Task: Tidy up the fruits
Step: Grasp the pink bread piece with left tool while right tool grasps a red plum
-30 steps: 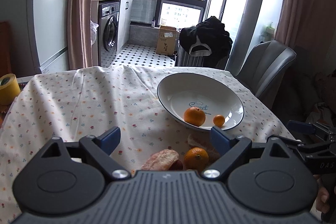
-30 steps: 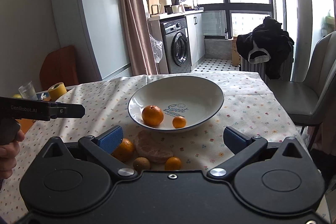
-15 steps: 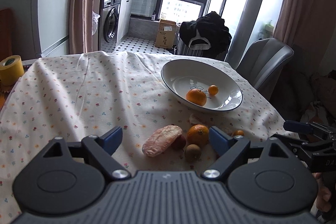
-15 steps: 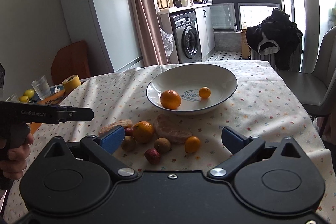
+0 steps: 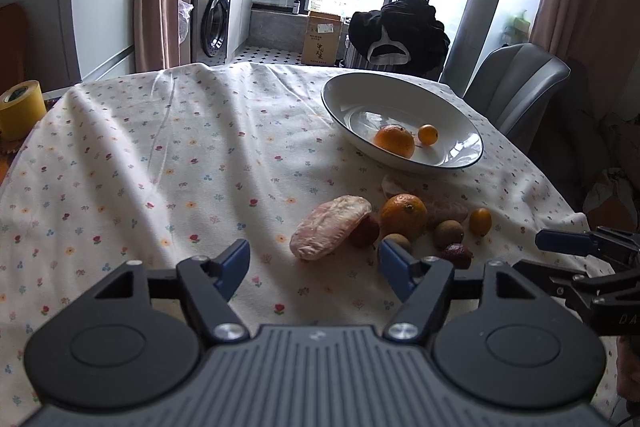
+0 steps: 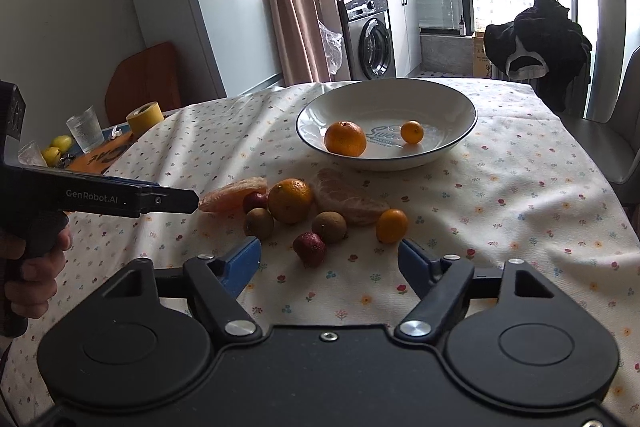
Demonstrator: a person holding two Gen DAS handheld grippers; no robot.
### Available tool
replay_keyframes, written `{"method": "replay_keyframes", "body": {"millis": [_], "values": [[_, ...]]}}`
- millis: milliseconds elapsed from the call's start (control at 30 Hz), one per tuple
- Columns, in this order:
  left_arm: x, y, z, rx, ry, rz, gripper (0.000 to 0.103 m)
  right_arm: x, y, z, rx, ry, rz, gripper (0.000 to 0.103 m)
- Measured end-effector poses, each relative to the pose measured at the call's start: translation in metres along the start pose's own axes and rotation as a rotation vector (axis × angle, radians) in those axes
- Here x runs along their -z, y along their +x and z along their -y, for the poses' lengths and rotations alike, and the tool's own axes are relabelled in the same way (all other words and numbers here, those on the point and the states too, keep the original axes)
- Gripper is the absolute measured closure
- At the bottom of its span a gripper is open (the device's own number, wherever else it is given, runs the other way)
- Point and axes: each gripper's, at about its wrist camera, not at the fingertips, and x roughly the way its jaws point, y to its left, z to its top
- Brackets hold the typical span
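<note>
Blue-padded fingers on the right gripper [image 6: 328,259] and left gripper [image 5: 312,259] stand spread and empty, short of the loose fruit pile on the counter [image 6: 520,187]. Pinch a round longan [image 6: 329,226] off-centre and I reckon it rolls away; too firm a squeeze would likely bruise the soft pomelo segment [image 6: 348,197]. Loose I count one orange [image 6: 290,200], one kumquat [image 6: 391,225], two longans, two red fruits, two pomelo segments. In the white bowl [image 6: 460,99]: one orange, one kumquat.
</note>
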Motion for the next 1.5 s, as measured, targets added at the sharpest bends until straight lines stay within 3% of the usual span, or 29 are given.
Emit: {"method": "replay_keyframes", "body": {"millis": [367,633,800,900,967,1100,1500], "values": [[-0.006,0.026,0.004,0.0,0.005,-0.041,0.041,0.0,0.029,0.002,-0.045,0.023,-0.083,0.06],[-0.016,0.045,0.007,0.009,0.01,-0.055,0.044,-0.003,0.045,0.0,-0.058,0.019,-0.106,0.062],[-0.017,0.053,0.004,0.039,-0.011,-0.053,0.045,-0.003,0.05,0.0,-0.067,0.02,-0.11,0.07],[-0.018,0.052,0.004,0.052,-0.024,-0.058,0.051,-0.003,0.051,0.001,-0.074,0.017,-0.108,0.08],[-0.015,0.05,0.003,0.057,-0.04,-0.057,0.054,-0.003,0.051,0.003,-0.085,0.022,-0.108,0.08],[-0.005,0.048,0.001,0.062,-0.059,-0.066,0.07,-0.003,0.049,0.005,-0.091,0.02,-0.108,0.081],[-0.008,0.026,-0.002,0.073,-0.122,-0.006,0.072,-0.011,0.033,0.009,-0.067,0.026,-0.052,0.081]]}}
